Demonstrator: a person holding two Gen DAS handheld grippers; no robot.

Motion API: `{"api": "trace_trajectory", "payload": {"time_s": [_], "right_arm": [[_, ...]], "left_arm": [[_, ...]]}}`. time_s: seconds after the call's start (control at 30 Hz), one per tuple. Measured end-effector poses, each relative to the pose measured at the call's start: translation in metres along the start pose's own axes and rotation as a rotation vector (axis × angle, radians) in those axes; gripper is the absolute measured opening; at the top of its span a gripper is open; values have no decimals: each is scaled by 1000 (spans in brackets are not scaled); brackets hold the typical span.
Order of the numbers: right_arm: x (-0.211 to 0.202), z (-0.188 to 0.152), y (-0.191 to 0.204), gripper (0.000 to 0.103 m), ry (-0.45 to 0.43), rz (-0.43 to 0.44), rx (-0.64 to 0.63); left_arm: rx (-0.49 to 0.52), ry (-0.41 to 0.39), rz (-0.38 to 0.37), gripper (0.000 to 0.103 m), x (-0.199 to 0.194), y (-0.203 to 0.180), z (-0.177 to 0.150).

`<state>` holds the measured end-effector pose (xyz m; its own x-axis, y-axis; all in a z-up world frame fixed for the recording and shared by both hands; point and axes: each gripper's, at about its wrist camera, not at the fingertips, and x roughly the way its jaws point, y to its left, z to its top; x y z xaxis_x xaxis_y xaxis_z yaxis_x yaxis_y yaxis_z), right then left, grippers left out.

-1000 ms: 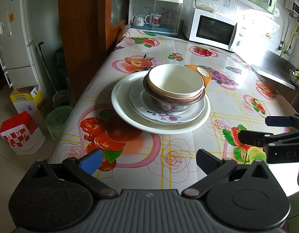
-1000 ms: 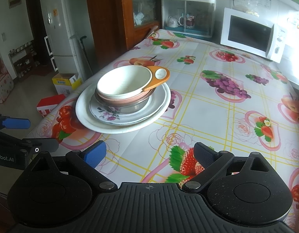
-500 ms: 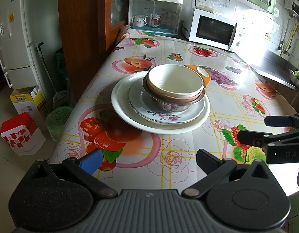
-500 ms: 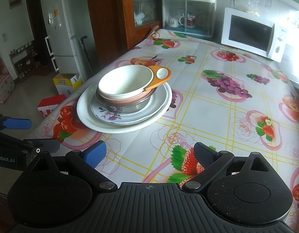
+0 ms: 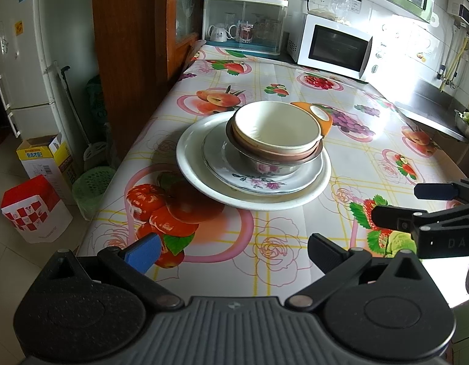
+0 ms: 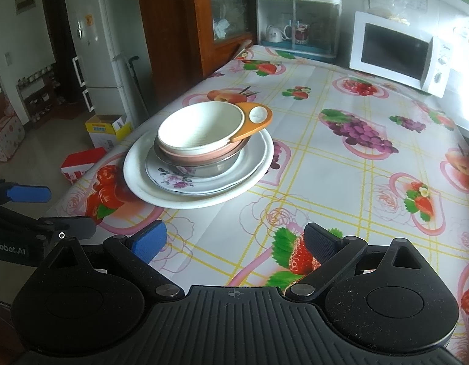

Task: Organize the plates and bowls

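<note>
Cream bowl (image 5: 277, 127) over a brown bowl (image 5: 274, 153), floral-printed plate (image 5: 258, 182), plain white plate (image 5: 191, 158), orange dish (image 6: 254, 118), fruit-patterned yellow-gridded tablecloth (image 5: 295, 243), white microwave (image 5: 334, 45)

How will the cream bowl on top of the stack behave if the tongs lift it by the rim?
The cream bowl looks rigid and smooth, so probably slippery at the rim. It sits nested in a pinkish bowl, so it may stick and drag that one. Its orange handle juts to one side, so it could tilt.

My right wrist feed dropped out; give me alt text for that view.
A stack of bowls sits on two nested plates on a fruit-print tablecloth, ahead of the open, empty right gripper. The left gripper shows at the left edge.
</note>
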<state>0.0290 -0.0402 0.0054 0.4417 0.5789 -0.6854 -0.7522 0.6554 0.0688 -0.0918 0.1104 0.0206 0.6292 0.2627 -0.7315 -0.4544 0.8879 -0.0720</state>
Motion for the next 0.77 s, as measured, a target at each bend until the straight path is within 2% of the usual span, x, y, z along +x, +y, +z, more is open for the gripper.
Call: {"api": "trace_trajectory", "payload": {"time_s": [0.77], "right_arm": [[2, -1, 2, 98, 4, 7, -5]], "left_arm": [[6, -4, 6, 103, 1, -1, -4]]}}
